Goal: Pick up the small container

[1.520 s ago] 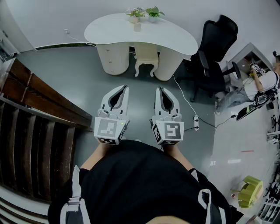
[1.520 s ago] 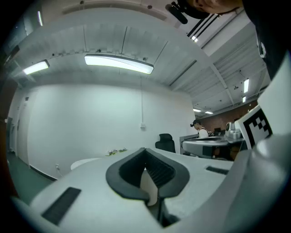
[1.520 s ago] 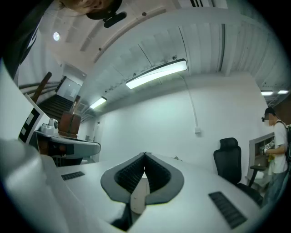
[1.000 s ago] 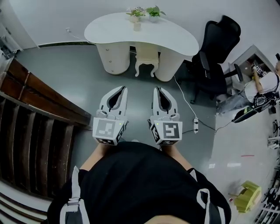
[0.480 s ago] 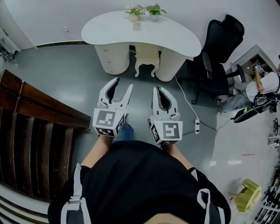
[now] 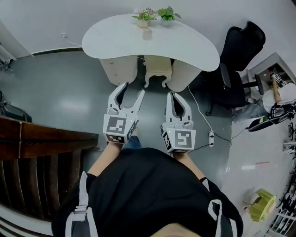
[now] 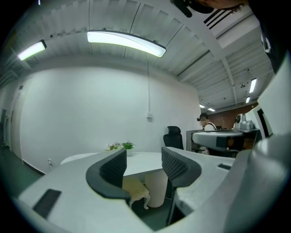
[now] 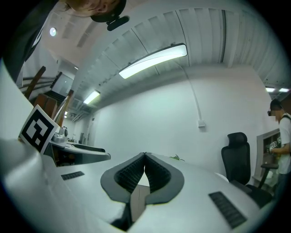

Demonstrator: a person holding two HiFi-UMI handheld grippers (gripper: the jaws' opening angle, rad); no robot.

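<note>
A: Grey floor [image 6: 69, 88]; white curved desk [image 6: 185, 44] against the wall. On its far edge, the small container [image 6: 147, 33]: likely that pale item by the plants [image 6: 167, 14], too small to confirm.

B: Grippers?

A: The left gripper [image 6: 132, 89], jaws just opening, empty, presumably readied for the pick. The right gripper [image 6: 173, 95], closed, empty. Both well short. A stool [image 6: 157, 65] under the desk hampers approach; office chair [image 6: 243, 41] aside.

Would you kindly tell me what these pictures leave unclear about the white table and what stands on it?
- Small container: head view, too small to tell its shape or whether it has a lid.
- Stool: head view, partly hidden under the white table.
- Tabletop, right gripper view: nearly all hidden behind the shut right gripper.
</note>
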